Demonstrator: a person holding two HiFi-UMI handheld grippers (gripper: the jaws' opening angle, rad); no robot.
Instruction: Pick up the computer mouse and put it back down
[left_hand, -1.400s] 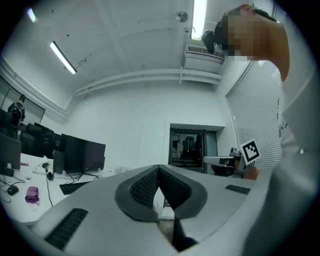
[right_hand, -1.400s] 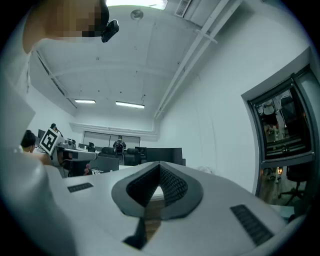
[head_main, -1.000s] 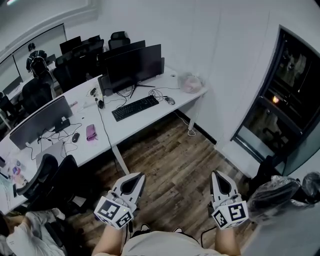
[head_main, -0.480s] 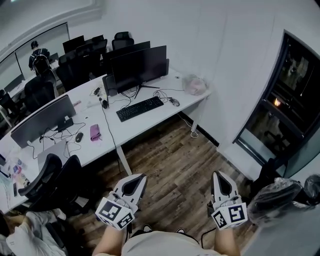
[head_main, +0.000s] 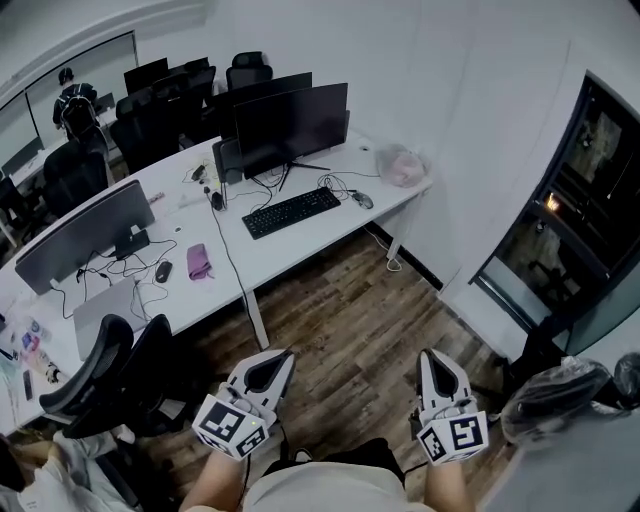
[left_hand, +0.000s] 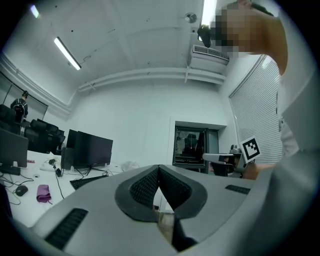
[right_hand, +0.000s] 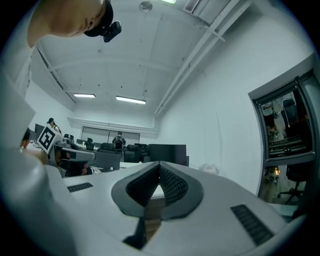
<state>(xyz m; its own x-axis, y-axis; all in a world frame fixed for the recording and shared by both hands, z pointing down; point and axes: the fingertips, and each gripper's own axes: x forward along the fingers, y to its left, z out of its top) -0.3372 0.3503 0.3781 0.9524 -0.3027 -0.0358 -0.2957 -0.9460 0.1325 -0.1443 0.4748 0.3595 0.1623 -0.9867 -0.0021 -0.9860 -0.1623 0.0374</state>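
Observation:
Across the wood floor stands a white desk (head_main: 300, 245). On it a dark computer mouse (head_main: 364, 201) lies just right of a black keyboard (head_main: 291, 211), under two dark monitors (head_main: 292, 126). A second black mouse (head_main: 163, 270) lies on the left desk by a purple cloth (head_main: 200, 262). My left gripper (head_main: 278, 357) and right gripper (head_main: 432, 356) hover level over the floor, well short of the desk. Both are shut with nothing between the jaws. The tips meet in the left gripper view (left_hand: 159, 167) and in the right gripper view (right_hand: 159, 164).
A black office chair (head_main: 110, 365) stands at the near left, with more chairs and monitors behind the desks. A pink bag (head_main: 404, 165) sits on the desk's right end. A dark glass door (head_main: 590, 200) is on the right, a black bag (head_main: 560, 395) below it.
The desks have slid down and to the right in the head view as the person moves closer. Both grippers travel along, still shut and empty.

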